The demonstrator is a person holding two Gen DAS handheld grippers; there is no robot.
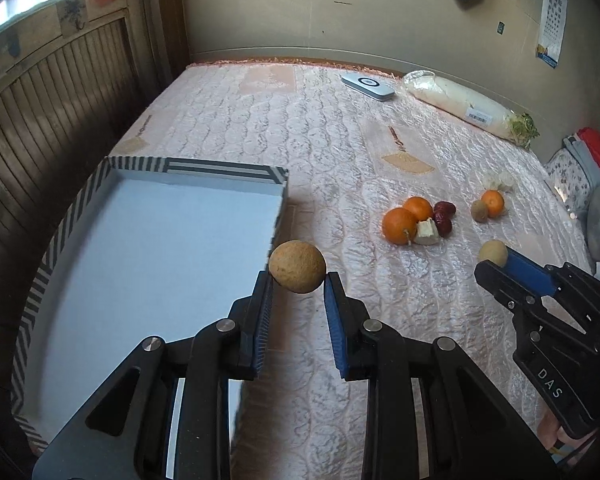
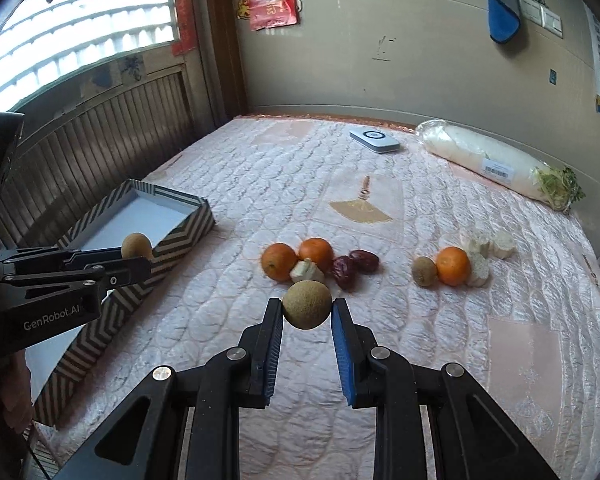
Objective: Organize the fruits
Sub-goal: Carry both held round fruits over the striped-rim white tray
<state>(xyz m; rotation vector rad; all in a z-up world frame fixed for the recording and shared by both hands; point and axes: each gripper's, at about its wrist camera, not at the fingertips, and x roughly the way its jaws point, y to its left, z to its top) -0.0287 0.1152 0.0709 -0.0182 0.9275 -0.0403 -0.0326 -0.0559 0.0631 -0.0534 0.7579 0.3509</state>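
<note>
My left gripper (image 1: 298,276) is shut on a round brown longan (image 1: 297,266), held above the bed beside the right wall of the striped box (image 1: 80,208). My right gripper (image 2: 307,307) is shut on a second brown longan (image 2: 307,304), held above the bed in front of the fruit pile. The left gripper also shows in the right wrist view (image 2: 138,258), at the box (image 2: 188,230). The right gripper also shows in the left wrist view (image 1: 494,260). On the quilt lie two oranges (image 2: 279,261), red dates (image 2: 354,265), a third orange (image 2: 453,265) and a kiwi (image 2: 424,271).
White chunks (image 2: 488,246) lie by the third orange, and one (image 2: 306,270) by the pair. A wrapped white radish (image 2: 492,164) and a white flat device (image 2: 374,140) lie near the far wall. A wooden slatted panel (image 1: 60,92) runs along the left.
</note>
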